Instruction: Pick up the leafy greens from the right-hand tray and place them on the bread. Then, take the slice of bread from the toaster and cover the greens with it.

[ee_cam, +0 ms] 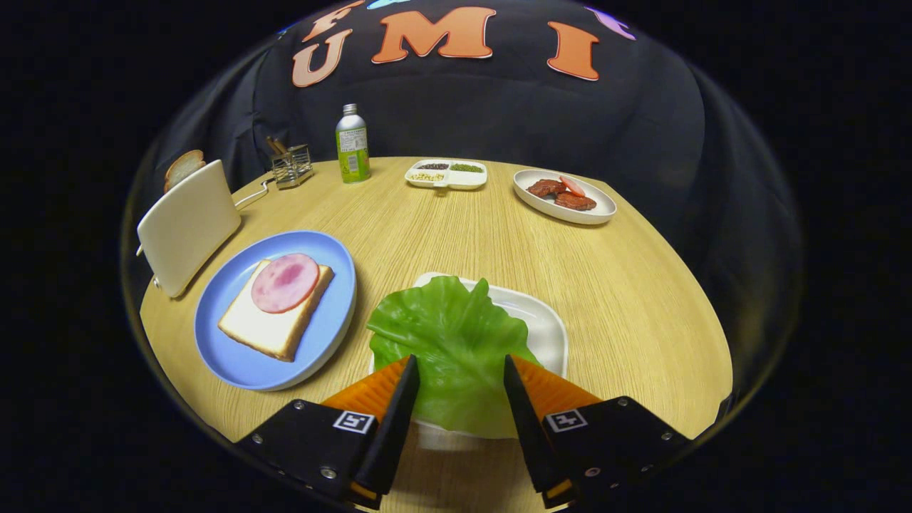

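We have the gripper [459, 367] low over the near side of the table [641, 285], fingers spread apart, nothing clamped. The lettuce leaf [449, 335] lies right between and just ahead of the fingertips, draped on the white tray [548, 328], near edge hanging over the tray's rim toward us. Its long axis runs roughly away from us, in line with the fingers, so we judge a straight close would pinch the leaf's near part across its width. Whether the fingertips touch the leaf yet, we cannot tell.

Left of the tray, just beside it, is the blue plate [228, 356] with the bread [267, 328] and a round ham slice [285, 283] on top: that is where the leaf goes, a short carry to the left.

Further left and back, the toaster [187, 228] with a bread slice [183, 168] sticking up from it, untouched.

Far side: a bottle [352, 146], a wire holder [291, 165], a divided dish [447, 174], a plate of meat [564, 196].
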Motion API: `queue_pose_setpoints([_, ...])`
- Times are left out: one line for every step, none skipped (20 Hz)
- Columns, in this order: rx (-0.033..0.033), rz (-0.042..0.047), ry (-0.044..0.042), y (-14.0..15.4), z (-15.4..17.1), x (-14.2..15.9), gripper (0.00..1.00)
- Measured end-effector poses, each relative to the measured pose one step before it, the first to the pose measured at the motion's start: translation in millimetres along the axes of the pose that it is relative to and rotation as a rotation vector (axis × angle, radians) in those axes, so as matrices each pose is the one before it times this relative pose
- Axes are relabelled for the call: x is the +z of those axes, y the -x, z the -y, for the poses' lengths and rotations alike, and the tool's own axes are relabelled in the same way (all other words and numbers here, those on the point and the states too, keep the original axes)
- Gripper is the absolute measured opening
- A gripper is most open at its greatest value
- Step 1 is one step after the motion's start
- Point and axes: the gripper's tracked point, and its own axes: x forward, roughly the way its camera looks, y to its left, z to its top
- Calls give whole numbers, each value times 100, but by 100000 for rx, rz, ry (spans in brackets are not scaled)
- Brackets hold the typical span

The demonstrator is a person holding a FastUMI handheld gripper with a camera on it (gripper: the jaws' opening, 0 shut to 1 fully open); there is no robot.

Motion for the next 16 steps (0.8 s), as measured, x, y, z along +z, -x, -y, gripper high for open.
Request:
queue_pose_setpoints([224,-215,-650,175,-108,-50,62])
queue_pose_setpoints([-443,-157,-285,-70,154,-99,55])
queue_pose_setpoints([-586,-163,87,-5,91,12,47])
queue_pose_setpoints([-75,-265,-71,-19,76,-34,38])
queue_pose_setpoints([493,-542,-448,-9,-79,-84,27])
queue_pose_setpoints([888,-264,-686,-55,-185,-26,22])
queue_pose_setpoints([-665,-175,21,-34,184,-3,15])
queue_pose_setpoints([-652,19,88,-42,262,76,12])
queue_pose_setpoints([154,-267,-50,23,-65,-24,2])
queue_pose_setpoints([245,187,428,238,8,182,1])
queue_pose_setpoints([-345,1174,629,323,185,432,1])
queue_pose_setpoints([-313,1829,179,221,178,720,1])
queue_pose_setpoints([239,1135,-503,361,74,569,1])
queue_pose_setpoints([178,979,-358,229,11,503,1])
queue_pose_setpoints([-273,1045,197,225,145,582,1])
queue_pose_setpoints([-238,866,435,272,71,531,1])
